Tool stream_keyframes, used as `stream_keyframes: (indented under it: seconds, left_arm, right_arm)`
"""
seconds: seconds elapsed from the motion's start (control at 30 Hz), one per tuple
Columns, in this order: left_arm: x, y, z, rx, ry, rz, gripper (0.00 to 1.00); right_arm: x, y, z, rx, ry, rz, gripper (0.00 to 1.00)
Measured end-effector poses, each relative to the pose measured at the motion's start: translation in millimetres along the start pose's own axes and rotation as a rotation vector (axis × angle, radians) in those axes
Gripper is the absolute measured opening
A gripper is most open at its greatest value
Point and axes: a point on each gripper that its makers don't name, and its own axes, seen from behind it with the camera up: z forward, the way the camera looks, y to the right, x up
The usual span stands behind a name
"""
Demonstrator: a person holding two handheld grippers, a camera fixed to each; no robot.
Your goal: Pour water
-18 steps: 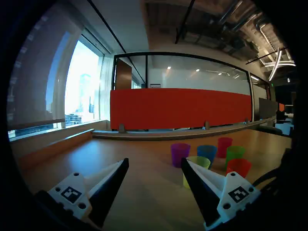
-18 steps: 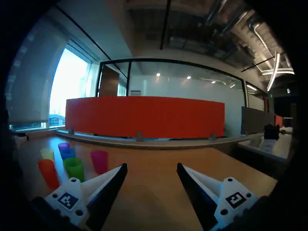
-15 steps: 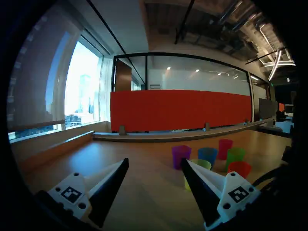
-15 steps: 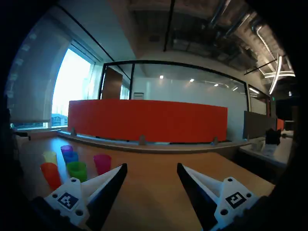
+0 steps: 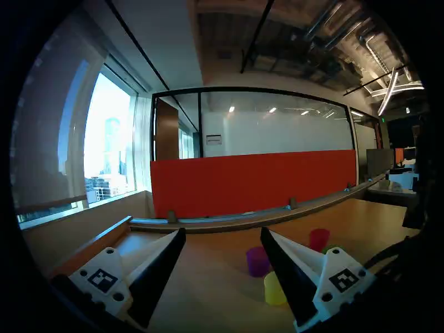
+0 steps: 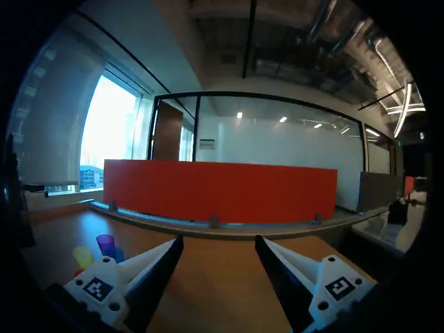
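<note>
**Left gripper view.**
- Left gripper (image 5: 222,230): 1. Its jaws are spread wide and hold nothing.
- Change from half a second ago: the view has tipped upward. More ceiling shows, and the cups sit lower in the frame.
- Cups: 6 counted then, 3 plain now. These are the purple cup (image 5: 258,261), the yellow cup (image 5: 274,288) and the pink cup (image 5: 319,238).
- All three stand upright on the desk (image 5: 216,294). The purple and yellow cups are just beside the right finger, and the pink cup is past it.
- A green sliver next to the pink cup may be a fourth.
- Red partition (image 5: 252,183): 1. Window (image 5: 108,161): 1.

**Right gripper view.**
- Right gripper (image 6: 219,238): 1. It is equally wide open, with bare desk (image 6: 216,288) between the fingers.
- Change: the same upward tilt. The cup cluster has sunk to the lower left, behind the left finger.
- Cups: 6 before, 3 told apart now. These are the yellow cup (image 6: 83,256), the purple cup (image 6: 105,242) and an edge of the blue cup (image 6: 119,254).
- Red partition (image 6: 222,191): 1, across the far edge of the desk.
</note>
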Motion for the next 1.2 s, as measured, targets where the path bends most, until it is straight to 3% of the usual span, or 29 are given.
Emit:
stream_keyframes:
  seconds: [0.2, 0.6, 0.9, 1.2]
  left_arm:
    - [25.3, 8.1, 4.8, -0.04, -0.001, 0.001, 1.0]
    - [36.9, 21.2, 15.9, -0.131, -0.043, -0.023, 1.0]
    - [39.1, 35.5, 24.9, -0.264, -0.082, -0.045, 1.0]
    - [34.2, 57.4, 34.3, -0.414, -0.132, 0.0, 1.0]
  right_arm:
    - [27.2, -0.9, 4.9, 0.011, 0.008, 0.02, 1.0]
    - [38.4, -21.2, 11.0, 0.094, -0.02, 0.066, 1.0]
    - [49.3, -56.4, 15.4, 0.249, -0.051, 0.045, 1.0]
    - [40.0, -97.8, 20.3, 0.403, -0.14, 0.011, 1.0]
